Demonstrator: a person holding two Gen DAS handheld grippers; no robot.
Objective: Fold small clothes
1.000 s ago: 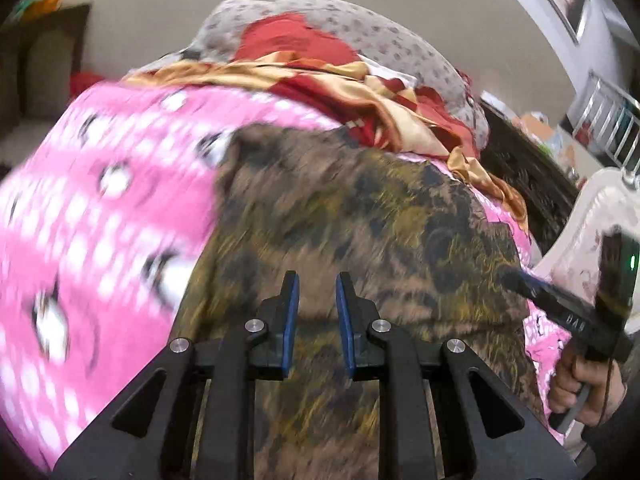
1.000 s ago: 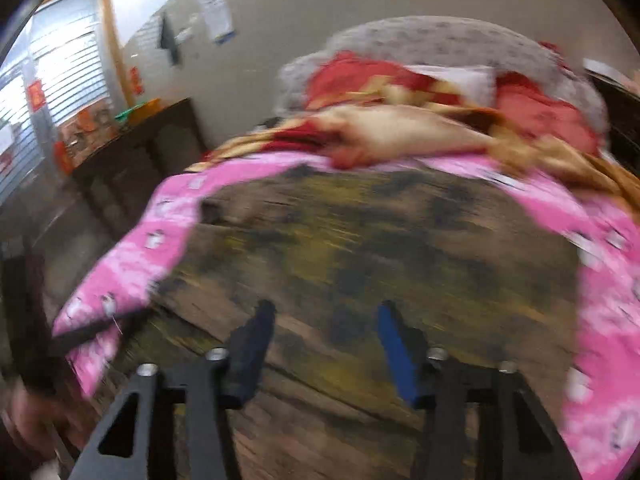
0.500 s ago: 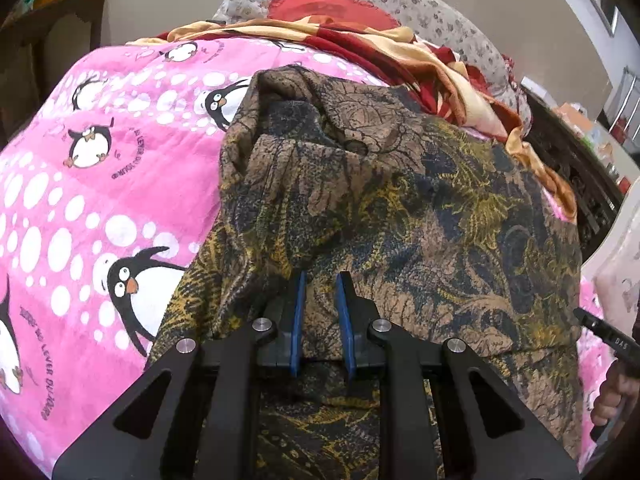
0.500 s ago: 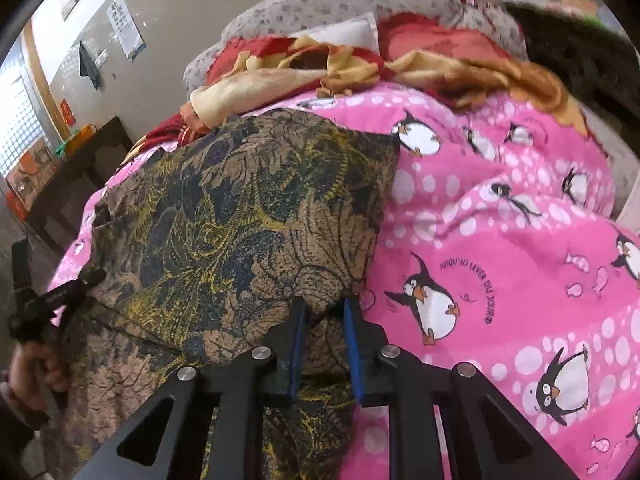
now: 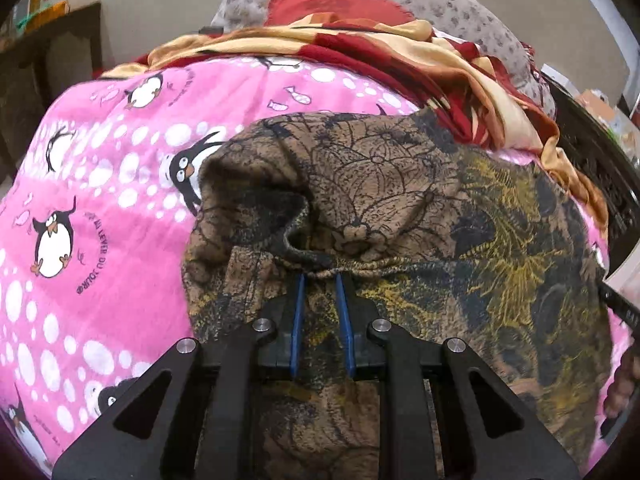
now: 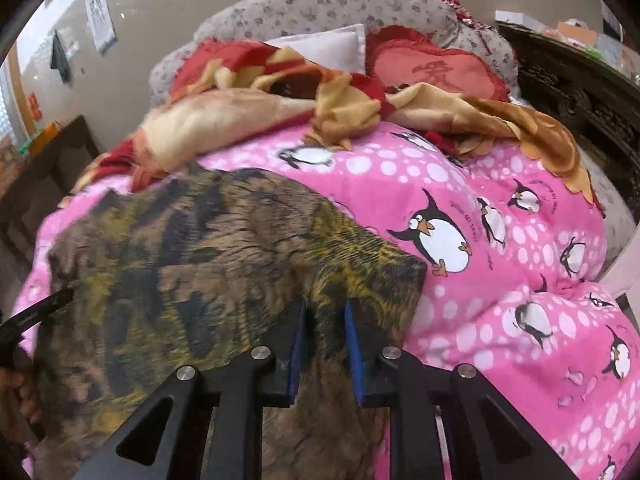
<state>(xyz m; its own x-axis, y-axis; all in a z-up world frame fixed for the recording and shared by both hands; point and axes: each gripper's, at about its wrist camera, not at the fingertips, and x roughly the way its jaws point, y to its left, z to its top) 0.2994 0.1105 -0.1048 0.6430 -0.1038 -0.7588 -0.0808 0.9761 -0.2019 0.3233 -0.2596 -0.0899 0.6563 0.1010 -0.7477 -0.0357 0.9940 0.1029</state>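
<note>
1. Left wrist view: the left gripper (image 5: 322, 316) has its fingers (image 5: 297, 320) clamped on a bunched hem of the brown patterned garment (image 5: 400, 200), which lies on the pink penguin blanket (image 5: 80, 200) covering the bed. The fabric is gathered into a pucker right at the fingertips, so I'd lay that edge down flat and tug it sideways before letting go, otherwise the fold sets with a lump. The cloth is brown with black web-like line work and mustard-yellow patches, thin and floppy looking.

2. Right wrist view: the right gripper (image 6: 325, 336) has its jaws opening, with the garment's (image 6: 180, 260) corner edge between the fingers (image 6: 354, 344). Looks like the release at the end of a fold, so best to back out low and straight so the corner doesn't drag. The garment sits on the near left part of the blanket (image 6: 500, 184), folded layer on top and partly blurred. A crumpled red and gold blanket (image 6: 280, 92) lies beyond it.
</note>
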